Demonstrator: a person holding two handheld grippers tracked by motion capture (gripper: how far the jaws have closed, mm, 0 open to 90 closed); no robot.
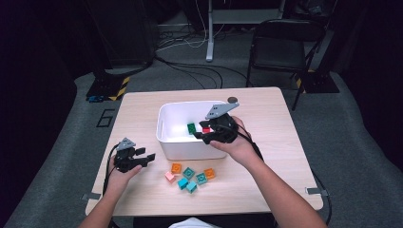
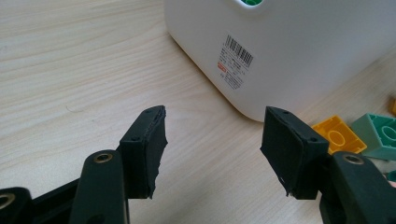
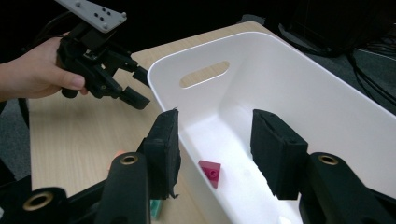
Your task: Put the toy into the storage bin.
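Sorting plastic bricks into the white bin

Hovering over the near rim of the white rectangular plastic bin [image 1: 167,142], the right gripper [image 3: 215,154] has its jaws apart and nothing is between them; a small red plastic brick [image 3: 210,171] lies loose on the bin floor just under them, and a green brick [image 1: 191,128] lies beside it. The left gripper [image 2: 212,149] rests low over the light wooden table [image 1: 266,142], left of the bin, also with its jaws spread and empty.

The remaining work is the cluster of small studded toy bricks [image 1: 190,177] on the table in front of the bin: orange, teal and pink ones, close together, some touching.

I judge these bricks to be light, hard and stiff, so they will not deform or break under the pads. Their smooth sides may slip, so the best hold is across two flat opposite side walls, not over the studs or on a corner. Because neighbours are touching, an outer brick is easier to take first.
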